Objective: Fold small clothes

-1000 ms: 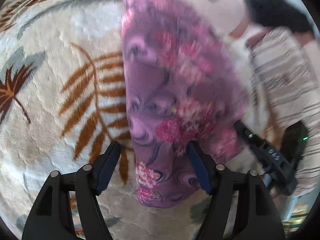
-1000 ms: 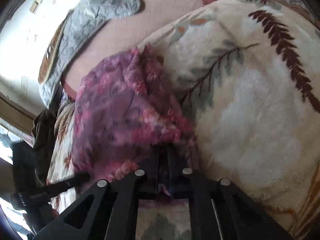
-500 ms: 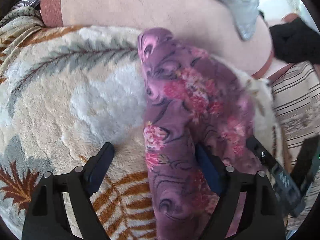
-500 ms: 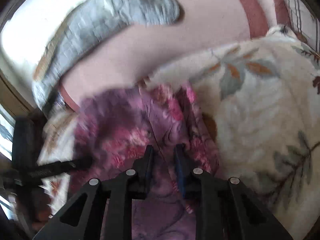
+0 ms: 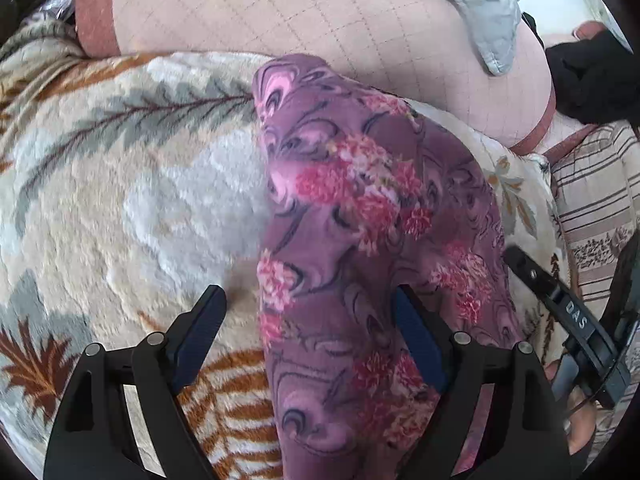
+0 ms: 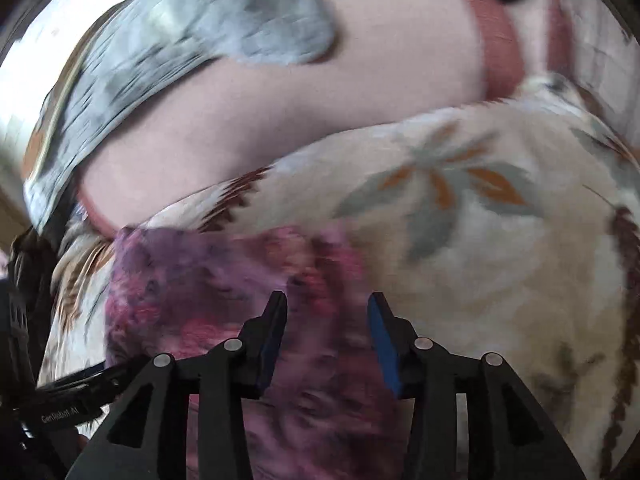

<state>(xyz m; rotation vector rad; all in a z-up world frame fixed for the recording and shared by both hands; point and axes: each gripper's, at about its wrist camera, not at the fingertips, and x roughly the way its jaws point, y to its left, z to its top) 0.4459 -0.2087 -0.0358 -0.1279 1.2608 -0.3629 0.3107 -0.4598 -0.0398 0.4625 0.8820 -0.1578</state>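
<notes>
A purple garment with pink flowers lies folded lengthwise on a cream blanket with a leaf pattern. My left gripper is open, its jaws wide apart over the garment's near end; the cloth drapes over the right finger. In the right wrist view the garment looks blurred. My right gripper is open, its jaws on either side of the cloth's near part. The right gripper's body shows at the right of the left wrist view.
A pink quilted pillow lies behind the blanket, with a grey quilted cloth on it. A striped fabric and a black item are at the right. The left gripper's body shows low left.
My right gripper has opened and let go of the garment. Both grippers moved forward along the garment toward the pillow. The garment now lies flatter on the blanket.
</notes>
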